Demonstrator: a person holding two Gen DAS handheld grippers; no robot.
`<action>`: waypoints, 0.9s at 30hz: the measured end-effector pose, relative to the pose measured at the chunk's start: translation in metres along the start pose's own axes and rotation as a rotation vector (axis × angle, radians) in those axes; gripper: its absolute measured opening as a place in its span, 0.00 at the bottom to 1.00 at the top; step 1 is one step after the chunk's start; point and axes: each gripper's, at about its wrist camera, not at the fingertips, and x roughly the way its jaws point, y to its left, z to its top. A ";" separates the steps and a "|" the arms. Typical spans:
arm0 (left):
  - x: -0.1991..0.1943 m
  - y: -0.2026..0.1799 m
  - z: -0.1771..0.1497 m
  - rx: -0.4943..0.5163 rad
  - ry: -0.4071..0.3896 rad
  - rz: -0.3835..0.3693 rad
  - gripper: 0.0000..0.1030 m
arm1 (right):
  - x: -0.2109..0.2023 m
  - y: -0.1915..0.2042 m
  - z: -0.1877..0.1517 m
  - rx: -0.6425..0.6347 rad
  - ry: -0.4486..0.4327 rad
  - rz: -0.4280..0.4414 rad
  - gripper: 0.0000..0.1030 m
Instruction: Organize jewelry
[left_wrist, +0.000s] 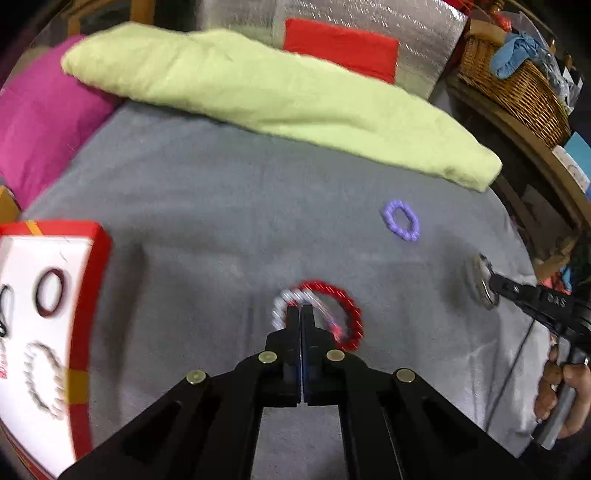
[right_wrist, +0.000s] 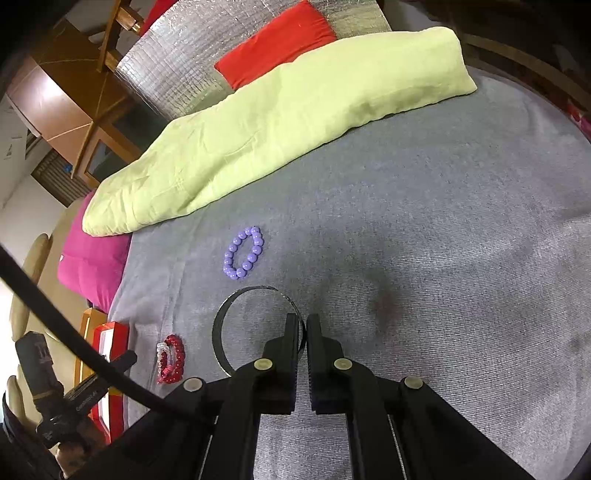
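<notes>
Bracelets lie on the grey blanket (right_wrist: 443, 221): purple bead bracelet (right_wrist: 243, 253) mid-frame, its oval running upper right to lower left, below the green pillow (right_wrist: 277, 129). Left gripper (left_wrist: 301, 312) pinches the red-and-white bracelet (left_wrist: 345, 317); right gripper (right_wrist: 304, 325) clamps the metal bangle (right_wrist: 221, 325). Red tray (left_wrist: 92, 295) sits left.

Beaded bracelets loose on the grey bed cover: one purple (right_wrist: 243, 253), one red (right_wrist: 173, 358), one white (right_wrist: 161, 355), the last two lying together. Metal bangle (right_wrist: 236, 325): one. Red-edged tray (left_wrist: 90, 295): one, holding one dark ring-shaped bangle (left_wrist: 50, 291), one pale beaded bracelet (left_wrist: 44, 380), and blurred dark pieces at the edge, count unclear.
</notes>
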 end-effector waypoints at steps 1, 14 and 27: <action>0.006 -0.002 0.002 0.015 0.007 0.007 0.03 | 0.000 0.000 0.000 -0.001 0.000 0.000 0.04; 0.037 -0.038 0.007 0.121 0.040 0.083 0.37 | 0.000 -0.002 0.001 0.005 0.000 0.011 0.04; 0.049 -0.035 0.008 0.123 0.054 0.073 0.24 | 0.001 -0.004 0.001 0.013 0.002 0.020 0.04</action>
